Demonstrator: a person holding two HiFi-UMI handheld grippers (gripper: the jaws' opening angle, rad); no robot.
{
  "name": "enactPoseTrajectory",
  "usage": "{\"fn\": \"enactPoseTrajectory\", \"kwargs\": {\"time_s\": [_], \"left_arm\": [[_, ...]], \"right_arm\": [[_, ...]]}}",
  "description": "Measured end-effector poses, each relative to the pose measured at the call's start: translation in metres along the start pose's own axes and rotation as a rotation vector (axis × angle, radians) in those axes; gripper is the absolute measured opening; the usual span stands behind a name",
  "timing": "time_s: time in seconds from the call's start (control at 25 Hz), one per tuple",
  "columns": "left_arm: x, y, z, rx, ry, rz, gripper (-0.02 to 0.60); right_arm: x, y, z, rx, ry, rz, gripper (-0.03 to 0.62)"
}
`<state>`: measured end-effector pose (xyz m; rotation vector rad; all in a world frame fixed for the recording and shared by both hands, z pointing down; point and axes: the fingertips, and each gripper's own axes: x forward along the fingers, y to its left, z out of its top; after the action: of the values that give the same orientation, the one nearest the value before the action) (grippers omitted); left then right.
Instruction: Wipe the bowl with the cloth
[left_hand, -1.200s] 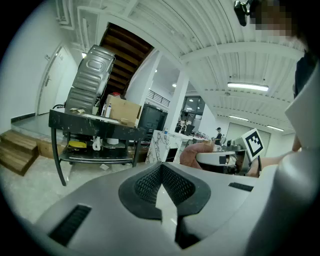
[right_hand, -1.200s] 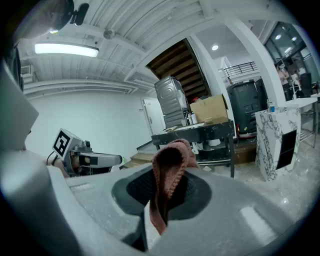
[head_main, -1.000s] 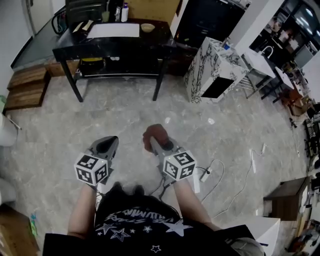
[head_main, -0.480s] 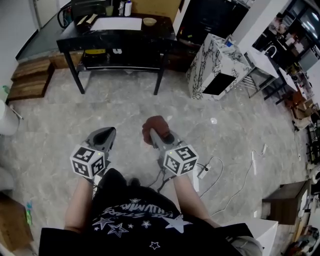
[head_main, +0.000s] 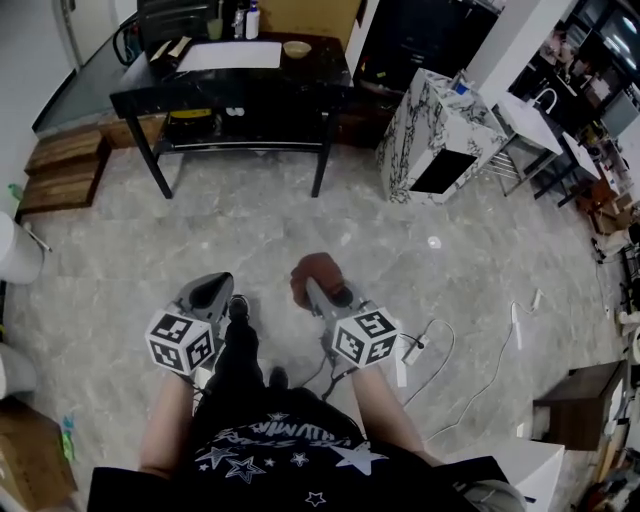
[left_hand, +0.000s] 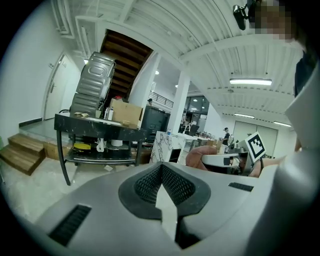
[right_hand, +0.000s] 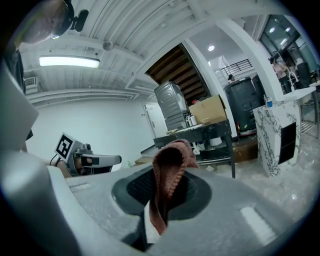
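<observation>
A small pale bowl (head_main: 296, 48) stands on the black table (head_main: 232, 92) far ahead across the floor. My right gripper (head_main: 318, 289) is shut on a reddish-brown cloth (head_main: 314, 270), which sticks up in a fold between the jaws (right_hand: 170, 165). My left gripper (head_main: 211, 291) is held level beside it, shut with nothing between its pads (left_hand: 161, 173). In the left gripper view the cloth (left_hand: 198, 154) shows to the right, and the table (left_hand: 95, 131) stands ahead. Both grippers hang over the marble floor, well short of the table.
On the table lie a white sheet (head_main: 230, 55) and bottles (head_main: 251, 20). A marble-patterned cabinet (head_main: 436, 135) stands right of it, wooden steps (head_main: 60, 165) to the left. White cables (head_main: 432, 346) trail on the floor at my right. My foot (head_main: 237, 307) is between the grippers.
The person's leg has swung forward between the grippers. Both grippers stay shut, the cloth still in the right one, and they keep their places in view.
</observation>
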<state>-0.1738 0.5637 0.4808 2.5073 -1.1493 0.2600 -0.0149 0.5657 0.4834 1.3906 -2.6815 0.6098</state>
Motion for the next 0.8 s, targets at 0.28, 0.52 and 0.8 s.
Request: {"fn": "enactPoseTrajectory", "kwargs": {"time_s": [0.28,0.52,0.8], "left_arm": [[0.043,0.026,0.017,0.0,0.008,-0.034,0.008],[0.088,0.079,0.037,-0.029,0.006,-0.053,0.008],[0.148,0.158,0.085,-0.028,0.007,-0.062,0.008]], "right_arm": [[0.028,-0.036,0.008,0.025,0.022,-0.057,0.051],[0.086,-0.069,0.031,0.018,0.024,-0.095,0.051],[0.166,-0.12,0.081,0.03,-0.009,-0.172,0.051]]}}
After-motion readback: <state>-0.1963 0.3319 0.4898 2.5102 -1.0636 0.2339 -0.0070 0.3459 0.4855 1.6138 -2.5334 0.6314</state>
